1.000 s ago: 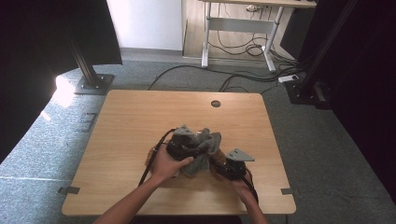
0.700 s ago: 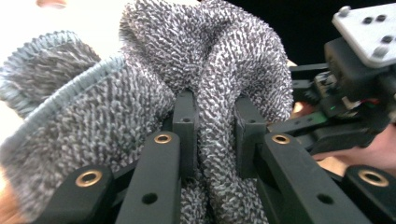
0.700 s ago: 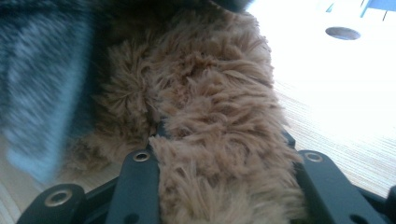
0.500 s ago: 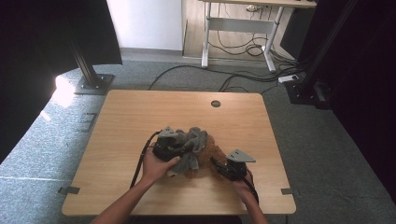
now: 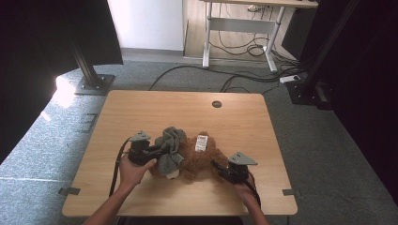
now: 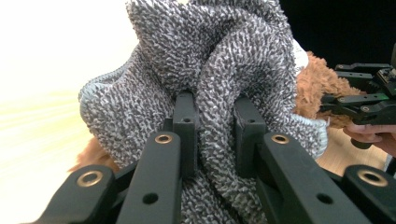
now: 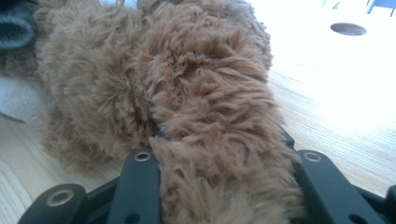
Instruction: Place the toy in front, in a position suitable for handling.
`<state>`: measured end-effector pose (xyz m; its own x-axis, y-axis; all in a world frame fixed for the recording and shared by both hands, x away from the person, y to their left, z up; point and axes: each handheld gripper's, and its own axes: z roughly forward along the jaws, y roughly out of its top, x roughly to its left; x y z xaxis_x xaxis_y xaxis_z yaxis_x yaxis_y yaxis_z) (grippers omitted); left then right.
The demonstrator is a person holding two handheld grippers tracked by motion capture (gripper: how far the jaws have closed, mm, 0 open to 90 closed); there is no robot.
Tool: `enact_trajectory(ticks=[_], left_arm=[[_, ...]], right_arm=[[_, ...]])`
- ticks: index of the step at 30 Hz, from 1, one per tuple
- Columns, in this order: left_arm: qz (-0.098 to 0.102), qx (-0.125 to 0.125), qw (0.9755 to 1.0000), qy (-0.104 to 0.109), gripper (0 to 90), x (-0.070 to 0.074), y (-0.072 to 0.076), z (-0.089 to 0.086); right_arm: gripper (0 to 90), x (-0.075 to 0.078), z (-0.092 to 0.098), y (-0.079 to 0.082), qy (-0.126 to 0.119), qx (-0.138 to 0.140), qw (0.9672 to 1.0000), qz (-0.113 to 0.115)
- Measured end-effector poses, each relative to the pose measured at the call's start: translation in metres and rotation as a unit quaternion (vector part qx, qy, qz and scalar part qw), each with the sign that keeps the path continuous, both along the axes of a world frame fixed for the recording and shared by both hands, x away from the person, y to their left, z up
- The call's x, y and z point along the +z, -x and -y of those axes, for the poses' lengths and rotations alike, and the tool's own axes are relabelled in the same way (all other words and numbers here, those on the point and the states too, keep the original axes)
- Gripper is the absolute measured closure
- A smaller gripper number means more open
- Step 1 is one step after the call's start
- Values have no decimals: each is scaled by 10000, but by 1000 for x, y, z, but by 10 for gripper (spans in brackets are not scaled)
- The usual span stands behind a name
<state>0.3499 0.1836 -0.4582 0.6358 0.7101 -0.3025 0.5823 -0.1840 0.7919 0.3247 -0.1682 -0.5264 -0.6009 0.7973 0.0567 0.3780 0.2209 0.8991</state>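
A brown plush toy (image 5: pixel 197 158) with a white tag (image 5: pixel 202 143) lies on the wooden table (image 5: pixel 141 112). A grey knitted cloth (image 5: pixel 170 146) is bunched at its left side. My left gripper (image 5: pixel 154 153) is shut on a fold of that grey cloth (image 6: pixel 210 70); the fold is pinched between the fingers (image 6: pixel 185 116) of the left gripper (image 6: pixel 215 116). My right gripper (image 5: pixel 218 168) is shut on the toy's brown fur (image 7: pixel 187 84), which bulges between the jaws of the right gripper (image 7: pixel 224 158). In the left gripper view the right gripper (image 6: pixel 364 100) shows beyond the toy (image 6: pixel 317 88).
A round cable hole (image 5: pixel 216 104) sits near the table's far edge. Beyond the table are floor cables (image 5: pixel 244 79), a desk frame (image 5: pixel 234 28) and a black stand (image 5: pixel 89 79). A white part of the toy (image 7: pixel 18 98) lies by the grey cloth (image 7: pixel 16 25).
My left gripper has moved left across the table with the grey cloth, drawing it off the brown toy and exposing the fur and tag. The right gripper has stayed put.
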Motion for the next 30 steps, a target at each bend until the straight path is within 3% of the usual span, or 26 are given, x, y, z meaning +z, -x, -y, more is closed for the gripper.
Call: enact_trajectory(ticks=[13, 20, 22, 26, 30], left_arm=[[-50, 263, 9996, 135, 746, -5, 11, -30], [-79, 163, 9996, 225, 746, -15, 29, -38], [-67, 177, 9997, 166, 746, -16, 34, -43], [-215, 145, 9994, 209, 744, -24, 45, -57], [-309, 15, 9991, 275, 742, -34, 55, -55]], right_arm=[[604, -1, 0, 1, -55, -23, 10000, -30], [607, -1, 0, 6, -66, 64, 9999, -94], [607, -1, 0, 8, -52, 75, 9999, -115], [608, -3, 3, 12, -68, 84, 9998, -194], [613, -4, 3, 14, -44, 106, 9997, -221]])
